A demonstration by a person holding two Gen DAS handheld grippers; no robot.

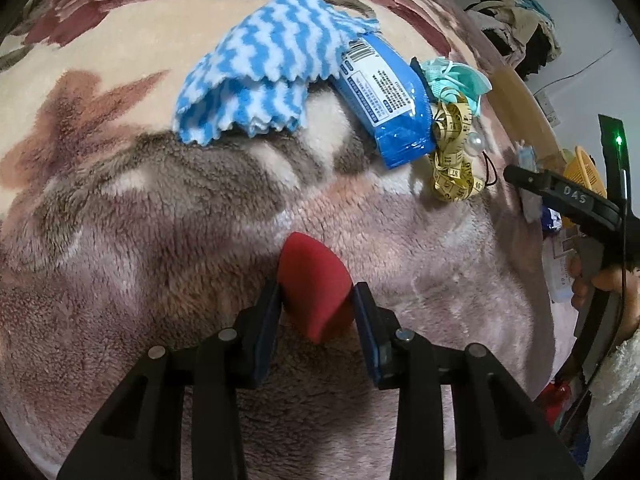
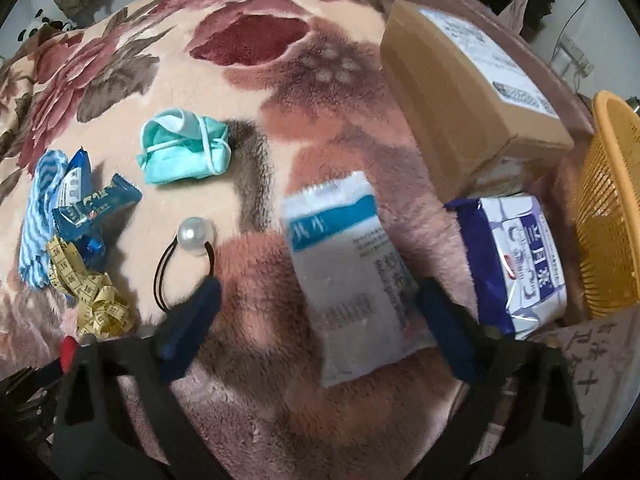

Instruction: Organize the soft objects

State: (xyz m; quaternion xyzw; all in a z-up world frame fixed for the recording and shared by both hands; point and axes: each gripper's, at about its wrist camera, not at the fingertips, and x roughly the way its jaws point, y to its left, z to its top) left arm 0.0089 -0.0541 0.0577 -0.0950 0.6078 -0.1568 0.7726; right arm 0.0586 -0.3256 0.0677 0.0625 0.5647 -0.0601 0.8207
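My left gripper (image 1: 316, 292) is shut on a red teardrop sponge (image 1: 314, 284) just above the floral blanket. Beyond it lie a blue-and-white striped cloth (image 1: 260, 68), a blue wipes pack (image 1: 384, 100), a green face mask (image 1: 456, 80) and a yellow tape measure (image 1: 452, 152). My right gripper (image 2: 320, 312) is open, its fingers on either side of a white and blue sachet (image 2: 352, 276) lying on the blanket. A pearl hair tie (image 2: 192, 248) lies by its left finger. The green mask (image 2: 184, 152) also shows in the right wrist view.
A cardboard box (image 2: 460, 96) stands at the far right, with an orange mesh basket (image 2: 608, 208) beside it and a blue-white tissue pack (image 2: 520, 260) in front. A small blue snack wrapper (image 2: 96, 208) lies at the left. Clothes pile beyond the blanket's edge.
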